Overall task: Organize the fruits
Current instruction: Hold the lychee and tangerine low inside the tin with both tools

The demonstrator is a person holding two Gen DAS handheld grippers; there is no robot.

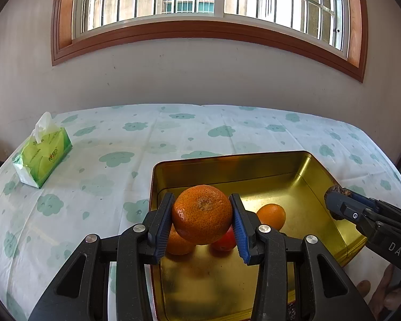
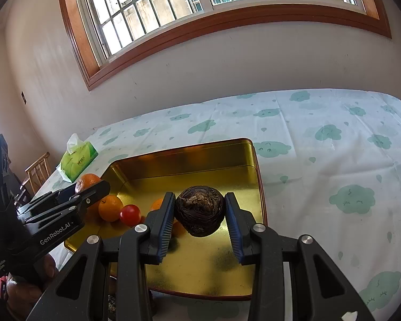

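Two wrist fisheyes, both looking forward and down over one table toward the window wall.

The left view rides behind the left gripper [image 1: 203,215], close above the gold tin's [image 1: 227,164] near-left corner, facing the window [image 1: 200,0] squarely. The right view sits behind the right gripper [image 2: 199,212], close over the tin's near-right side, tilted so the window slants. Both share the tin, tissue pack [image 1: 44,157], cloth [image 1: 93,133] and each other's gripper at the frame edge.
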